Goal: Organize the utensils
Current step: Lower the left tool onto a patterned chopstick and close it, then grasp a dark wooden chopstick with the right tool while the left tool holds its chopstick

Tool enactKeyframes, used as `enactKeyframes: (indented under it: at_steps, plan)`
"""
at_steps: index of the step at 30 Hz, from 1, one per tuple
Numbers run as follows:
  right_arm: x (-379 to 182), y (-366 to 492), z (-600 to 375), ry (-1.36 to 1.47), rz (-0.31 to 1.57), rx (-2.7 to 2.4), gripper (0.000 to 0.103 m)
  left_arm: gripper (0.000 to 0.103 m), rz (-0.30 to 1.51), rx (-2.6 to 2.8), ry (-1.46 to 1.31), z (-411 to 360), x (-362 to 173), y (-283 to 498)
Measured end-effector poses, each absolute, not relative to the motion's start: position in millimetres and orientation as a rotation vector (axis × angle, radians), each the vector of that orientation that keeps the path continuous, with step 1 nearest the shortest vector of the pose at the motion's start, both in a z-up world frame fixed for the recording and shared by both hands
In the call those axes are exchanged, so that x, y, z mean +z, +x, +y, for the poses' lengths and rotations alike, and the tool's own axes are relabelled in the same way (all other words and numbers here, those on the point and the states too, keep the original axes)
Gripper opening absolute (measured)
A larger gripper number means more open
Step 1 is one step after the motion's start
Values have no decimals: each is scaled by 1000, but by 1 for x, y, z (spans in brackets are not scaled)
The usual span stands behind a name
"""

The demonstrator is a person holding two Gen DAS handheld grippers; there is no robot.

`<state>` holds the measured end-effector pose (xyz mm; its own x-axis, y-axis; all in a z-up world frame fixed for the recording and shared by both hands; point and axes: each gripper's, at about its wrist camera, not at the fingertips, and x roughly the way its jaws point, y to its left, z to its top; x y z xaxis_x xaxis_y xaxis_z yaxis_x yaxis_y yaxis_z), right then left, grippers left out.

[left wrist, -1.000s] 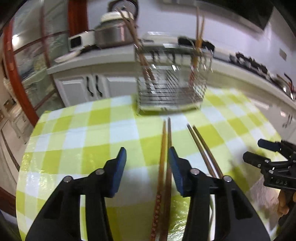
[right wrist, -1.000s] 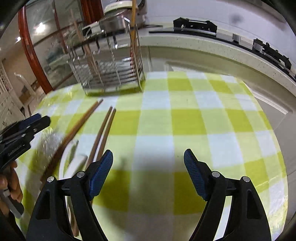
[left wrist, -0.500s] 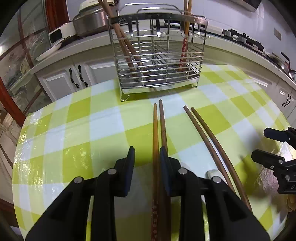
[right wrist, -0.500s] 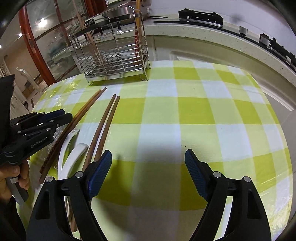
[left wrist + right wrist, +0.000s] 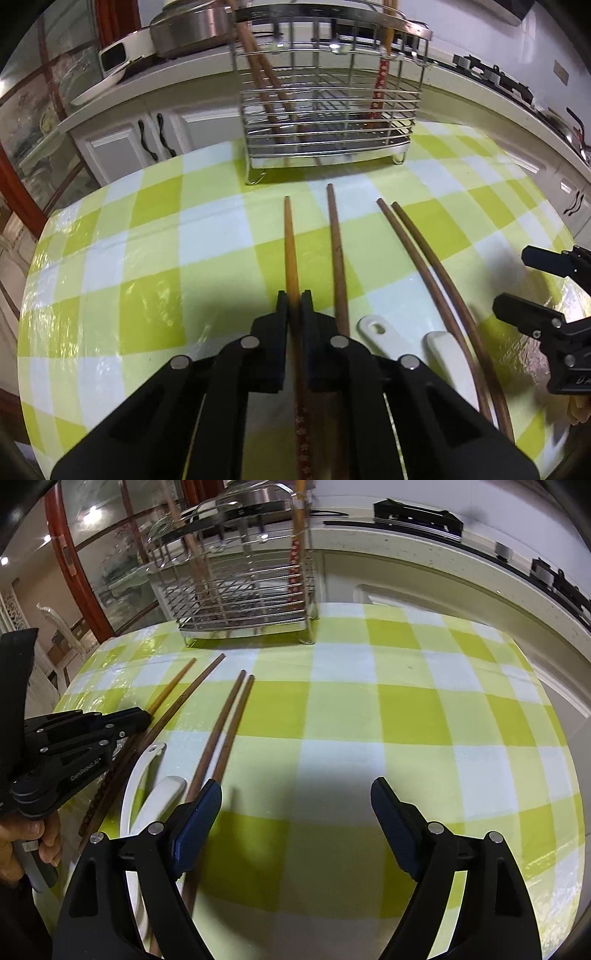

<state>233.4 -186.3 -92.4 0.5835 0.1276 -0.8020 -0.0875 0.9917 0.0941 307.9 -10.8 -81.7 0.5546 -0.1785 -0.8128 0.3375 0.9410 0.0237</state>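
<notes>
Right wrist view – left tongs (image 5: pixel 142 716), printed "GenRobot.AI", grip a chopstick (image 5: pixel 173 686).

One legible marking: the word "GenRobot.AI" in pale lettering on the black body of the left tool (image 5: pixel 142 716), seen from the right wrist view. The left wrist view shows partial pale characters on the right tool (image 5: pixel 532 286), too cut off to read. Nothing else legible.

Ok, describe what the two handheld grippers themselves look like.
Both are black plastic with round silver pivot pins. The right gripper has ribbed blue pads on its jaws. The left gripper carries white "GenRobot.AI" lettering on its side, and a bare hand holds its grey trigger.
</notes>
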Motion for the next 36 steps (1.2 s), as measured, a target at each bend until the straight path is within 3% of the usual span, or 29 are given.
enactKeyframes:
  at_steps: [12, 21, 23, 26, 36]
  plan:
    - [-101, 249, -160, -10, 960, 102, 70, 7, 919, -239, 168, 16, -83, 289]
    - [-101, 246, -152, -58, 937, 126, 43, 7, 919, -209, 147, 29, -83, 274]
    - [-101, 245, -153, -51, 930, 132, 25, 7, 921, -204, 143, 31, -83, 272]
    - [-100, 247, -163, -14, 932, 142, 13, 7, 922, -200, 132, 33, -83, 270]
    - [-87, 238, -186, 59, 909, 158, 8, 7, 888, -189, 101, 34, -70, 263]
